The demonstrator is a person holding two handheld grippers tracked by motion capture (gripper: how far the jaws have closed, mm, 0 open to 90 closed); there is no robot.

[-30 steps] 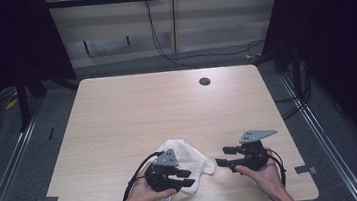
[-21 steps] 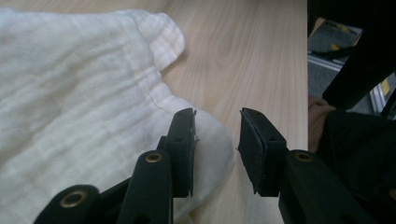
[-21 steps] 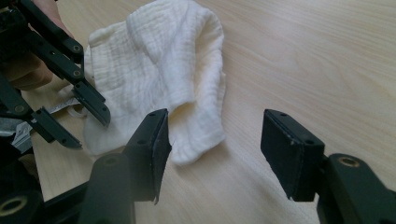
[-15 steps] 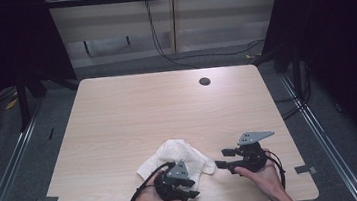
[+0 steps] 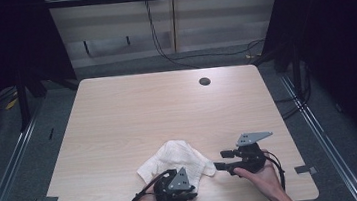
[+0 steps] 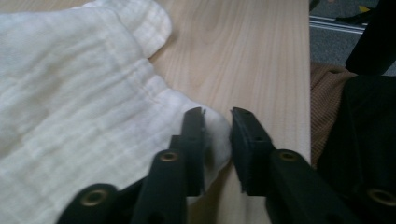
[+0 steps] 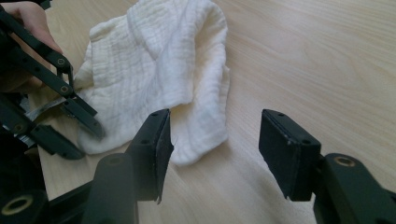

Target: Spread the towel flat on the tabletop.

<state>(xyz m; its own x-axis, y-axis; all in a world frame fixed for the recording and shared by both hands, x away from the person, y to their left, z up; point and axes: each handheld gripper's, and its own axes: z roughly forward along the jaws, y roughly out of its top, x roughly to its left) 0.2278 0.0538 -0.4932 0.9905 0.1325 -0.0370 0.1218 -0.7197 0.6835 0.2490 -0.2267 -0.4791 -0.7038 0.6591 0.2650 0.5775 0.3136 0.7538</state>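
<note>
A crumpled white cloth (image 5: 177, 158) lies on the wooden table (image 5: 142, 109) near its front edge. My left gripper (image 5: 195, 191) is low at the cloth's near side. In the left gripper view the cloth (image 6: 70, 93) spreads to the left, and its corner lies in the narrow gap of my left gripper (image 6: 218, 119). Those jaws have just been closing, and a slit still shows between the pads. My right gripper (image 5: 220, 160) rests to the right of the cloth, open wide. In the right gripper view my right gripper (image 7: 215, 135) faces the cloth's (image 7: 159, 60) edge.
A round cable hole (image 5: 204, 81) sits at the table's far right. Metal floor rails (image 5: 16, 152) run along both sides, with cables behind the table. The table's front edge is close under both hands.
My left gripper has slid toward the front edge and lower, off the top of the cloth to its near corner. Its jaws are narrower now. The right gripper has kept still.
</note>
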